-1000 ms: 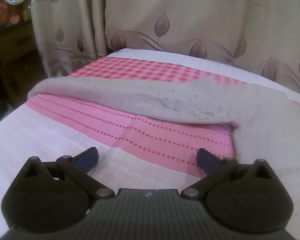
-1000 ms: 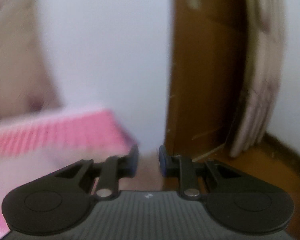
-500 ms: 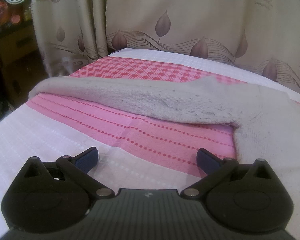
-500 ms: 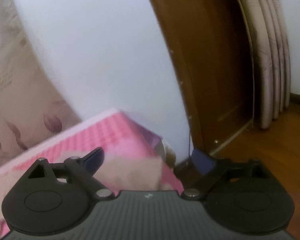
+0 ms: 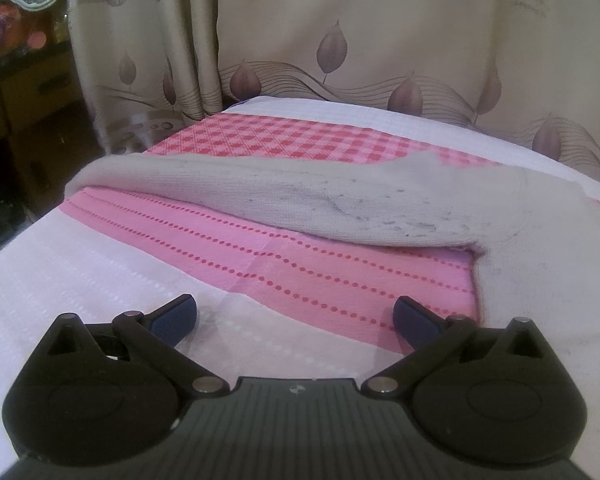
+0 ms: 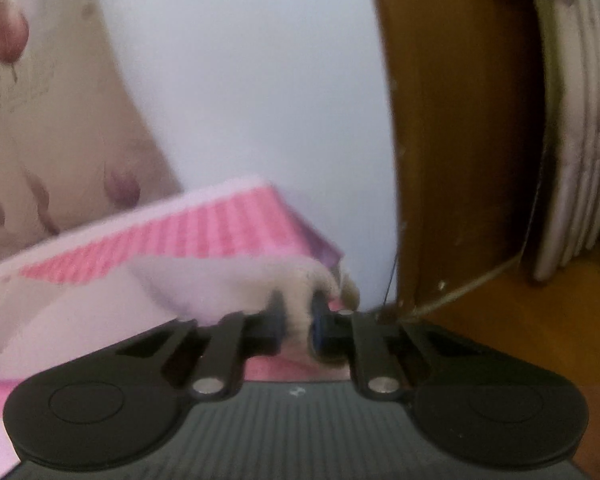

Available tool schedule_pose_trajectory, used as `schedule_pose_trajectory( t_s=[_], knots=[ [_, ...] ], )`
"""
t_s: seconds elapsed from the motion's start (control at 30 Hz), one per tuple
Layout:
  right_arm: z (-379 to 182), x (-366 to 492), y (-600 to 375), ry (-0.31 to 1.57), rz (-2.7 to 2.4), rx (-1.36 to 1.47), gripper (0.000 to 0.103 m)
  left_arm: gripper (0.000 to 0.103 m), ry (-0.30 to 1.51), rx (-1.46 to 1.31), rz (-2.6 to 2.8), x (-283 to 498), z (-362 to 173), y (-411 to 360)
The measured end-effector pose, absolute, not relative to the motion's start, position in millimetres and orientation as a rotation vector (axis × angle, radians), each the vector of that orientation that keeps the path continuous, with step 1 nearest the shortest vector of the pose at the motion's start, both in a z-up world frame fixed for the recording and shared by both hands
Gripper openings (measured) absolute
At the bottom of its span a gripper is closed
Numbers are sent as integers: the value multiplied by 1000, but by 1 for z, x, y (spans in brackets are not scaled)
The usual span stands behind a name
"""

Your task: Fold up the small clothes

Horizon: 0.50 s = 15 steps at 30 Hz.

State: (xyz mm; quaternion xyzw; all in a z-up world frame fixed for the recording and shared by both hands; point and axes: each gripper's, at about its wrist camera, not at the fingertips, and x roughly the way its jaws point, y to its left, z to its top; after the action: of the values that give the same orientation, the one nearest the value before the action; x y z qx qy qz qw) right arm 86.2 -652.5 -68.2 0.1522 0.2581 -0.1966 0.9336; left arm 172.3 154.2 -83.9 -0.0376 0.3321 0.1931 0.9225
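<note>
Left gripper (image 5: 295,314): jaws spread wide, nothing between them. It sits low over the near white band of the tablecloth (image 5: 80,280), blue pads (image 5: 176,315) just above the fabric, contact not clear.

Just past the pads: pink band with dotted red stripes. Beyond that, the grey knit garment (image 5: 340,204) lies across the cloth, left to right. One long part stretches out to the far left edge; the bulk sits on the right and runs down toward the near right, beside the right finger. Surface is flecked with dark lint. A fold edge shows where the long part meets the right-hand bulk.

Farther back: red-and-pink checked band, then a white strip, then the beige leaf-print curtain (image 5: 340,40). Dark furniture at the far left.

Right gripper (image 6: 297,322): jaws drawn close together, pinching a bunched edge of the same pale knit garment (image 6: 260,280) between the pads. View is motion-blurred. The grip sits at the near right corner of the table; pink cloth runs to the left and behind it. Past that: white wall (image 6: 240,100), brown wooden door (image 6: 460,120) on the right, wood floor at the far right.
</note>
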Motion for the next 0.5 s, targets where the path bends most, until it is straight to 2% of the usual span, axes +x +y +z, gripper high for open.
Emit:
schedule_pose_trajectory(
  t_s=[0.13, 0.27, 0.33, 0.4, 0.5],
  knots=[
    [-49, 92, -668, 448, -508, 322, 13, 103, 683, -73, 402, 173, -84, 153],
    [-48, 123, -693, 479, -572, 349, 13, 103, 681, -61, 411, 172, -84, 152],
    [-60, 137, -712, 539, -595, 441, 15, 103, 680, -52, 414, 172, -83, 150],
    [-69, 135, -722, 520, -629, 517, 21, 103, 680, -50, 414, 172, -83, 151],
    [-71, 109, -715, 445, -706, 597, 22, 103, 681, -62, 409, 172, -83, 151]
  ],
)
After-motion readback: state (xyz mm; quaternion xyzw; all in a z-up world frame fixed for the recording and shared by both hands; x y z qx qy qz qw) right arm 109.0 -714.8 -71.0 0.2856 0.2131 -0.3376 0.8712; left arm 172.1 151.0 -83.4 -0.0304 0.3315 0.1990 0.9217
